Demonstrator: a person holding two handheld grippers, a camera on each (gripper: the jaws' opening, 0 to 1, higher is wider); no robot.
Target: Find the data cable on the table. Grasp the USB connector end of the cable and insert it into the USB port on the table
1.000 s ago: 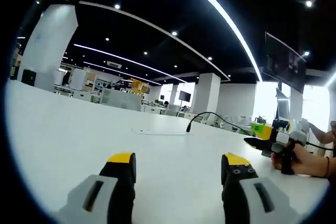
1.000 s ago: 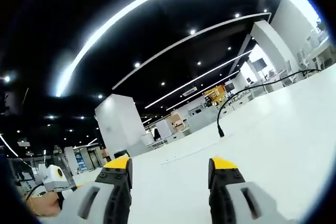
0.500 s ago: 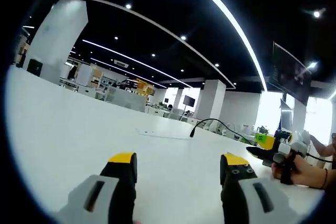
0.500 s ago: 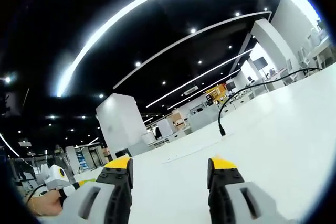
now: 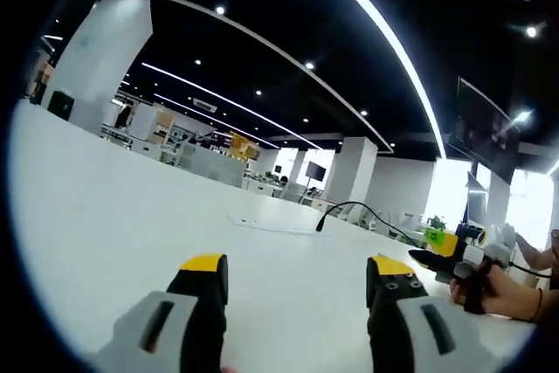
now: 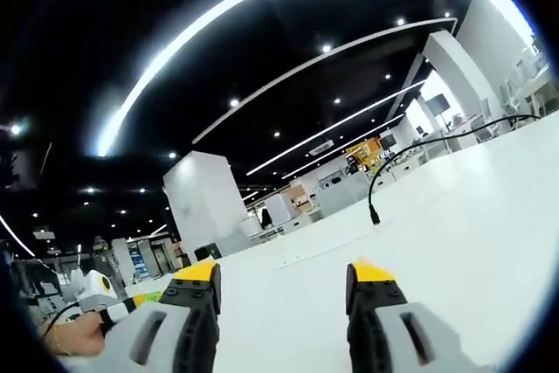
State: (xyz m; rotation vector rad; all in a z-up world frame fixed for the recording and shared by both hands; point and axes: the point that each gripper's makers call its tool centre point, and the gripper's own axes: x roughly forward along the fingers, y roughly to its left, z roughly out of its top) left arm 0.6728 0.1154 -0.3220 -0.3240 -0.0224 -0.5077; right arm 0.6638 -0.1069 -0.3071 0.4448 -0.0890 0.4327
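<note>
Near the far edge of the flat white table (image 5: 105, 207), a thin black data cable (image 5: 320, 224) arches, its connector end pointing down at the tabletop. The left gripper (image 5: 297, 264) and right gripper (image 6: 284, 270) hold nothing, jaws apart.

Smooth matt white table (image 5: 131, 216) top, thin black rubber-sheathed cable (image 6: 374, 213)

Cable (image 5: 320, 222) on table (image 5: 113, 207), far ahead

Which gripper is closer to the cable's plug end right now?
Probably the right gripper: the plug looks larger in its view than in the left gripper view.
</note>
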